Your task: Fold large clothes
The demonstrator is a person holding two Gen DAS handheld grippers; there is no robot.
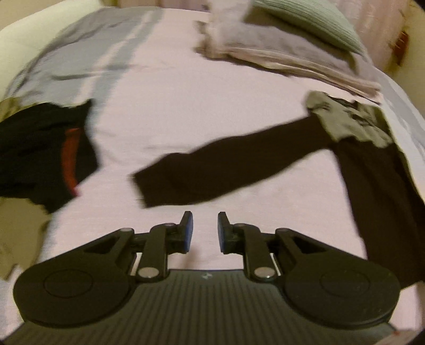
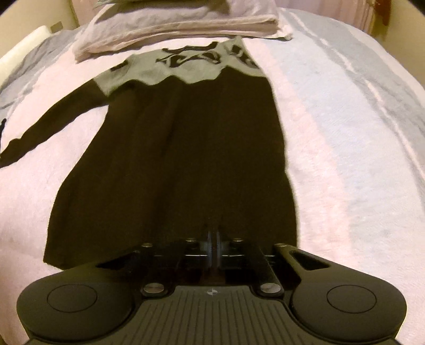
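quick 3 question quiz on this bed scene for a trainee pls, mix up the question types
1. True or false: the left gripper holds the sleeve of the black sweater.
2. Which is shut at the sweater's bottom hem? A) left gripper B) right gripper C) neither
3. Fill in: above the sweater's grey top lies a stack of folded ______.

Key:
1. False. Its fingers stand slightly apart over bare pink blanket, just short of the sleeve's cuff.
2. B. Its fingers are together at the hem, though whether cloth is pinched is not clear.
3. Bedding: pale folded sheets or covers.
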